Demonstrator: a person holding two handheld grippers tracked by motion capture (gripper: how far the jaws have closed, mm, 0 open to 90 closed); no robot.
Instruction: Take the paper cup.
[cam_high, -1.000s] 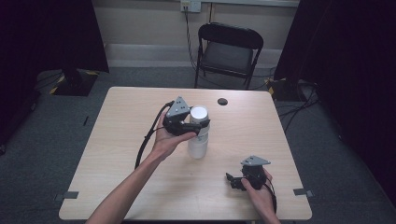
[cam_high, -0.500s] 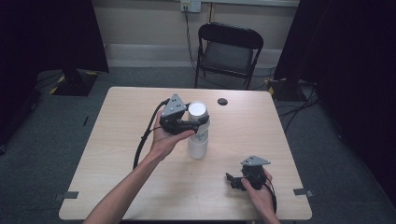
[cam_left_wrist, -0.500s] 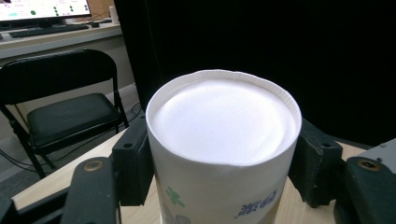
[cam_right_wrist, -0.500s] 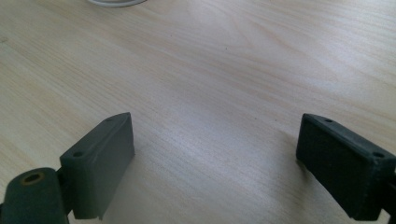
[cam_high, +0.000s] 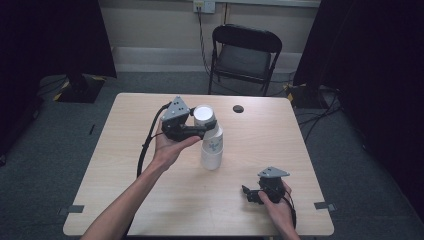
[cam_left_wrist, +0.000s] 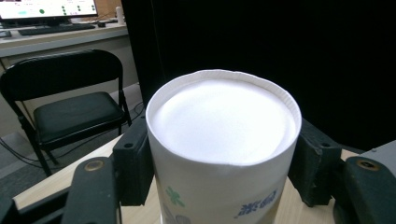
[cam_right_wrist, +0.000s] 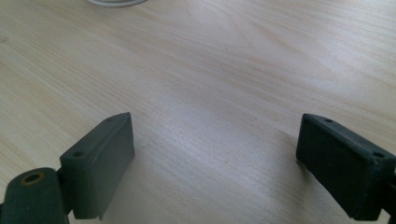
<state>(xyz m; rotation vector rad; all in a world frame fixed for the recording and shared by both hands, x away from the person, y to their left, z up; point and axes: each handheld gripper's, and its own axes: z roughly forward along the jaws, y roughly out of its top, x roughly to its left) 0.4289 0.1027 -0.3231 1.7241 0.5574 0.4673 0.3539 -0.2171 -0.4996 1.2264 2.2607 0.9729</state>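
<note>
While clamping the top paper cup (cam_left_wrist: 222, 140) near its rim, left tool (cam_high: 200, 131) closing snugly, lifting it off the stack of cups (cam_high: 211, 150) mid-counter (cam_high: 125, 165). Likely handling light, thin and crushable, so gripping gently just under the stiffer rim. Right tool (cam_high: 248, 194) resting wide open, empty. Catching wall pinch in left gripper view; showing stack and small dark disc (cam_high: 238, 108) in high view.

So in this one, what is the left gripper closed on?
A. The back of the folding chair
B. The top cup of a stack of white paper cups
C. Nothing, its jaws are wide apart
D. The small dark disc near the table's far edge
B: in the left gripper view both pads press the sides of the top cup, and the high view shows the left gripper at the top of the stack.
</note>
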